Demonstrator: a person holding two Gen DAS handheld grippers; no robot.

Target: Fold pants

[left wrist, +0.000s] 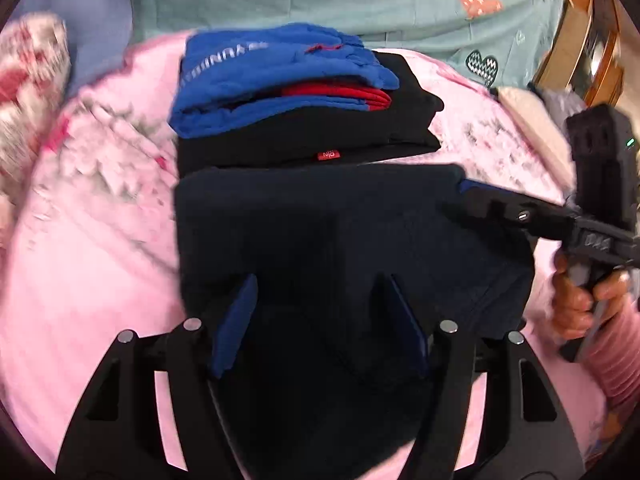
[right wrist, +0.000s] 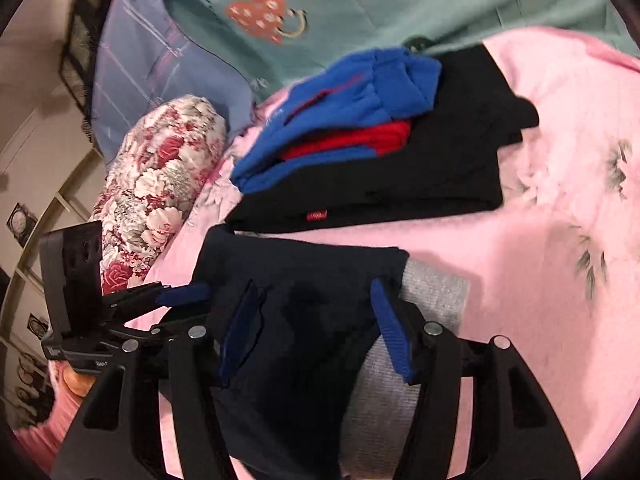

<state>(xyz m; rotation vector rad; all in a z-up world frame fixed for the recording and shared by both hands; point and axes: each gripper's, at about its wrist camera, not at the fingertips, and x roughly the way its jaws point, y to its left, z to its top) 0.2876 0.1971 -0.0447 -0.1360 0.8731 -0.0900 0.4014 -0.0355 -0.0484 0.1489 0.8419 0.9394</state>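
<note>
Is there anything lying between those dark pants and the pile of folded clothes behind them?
Nothing visible: only a bare strip of pink bedsheet separates the navy pants from the folded stack.

Floral bolster (right wrist: 160,184), teal heart-print quilt (left wrist: 400,4)

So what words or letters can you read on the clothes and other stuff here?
Red tag on the black folded garment: white marks, too small to read.
Blue garment: white letters, upside down and blurred, roughly "UNNA"; not certain.
Teal bedsheet: a line of small print beside the heart, unreadable.
Right gripper body: raised letters, too blurred to read.
</note>
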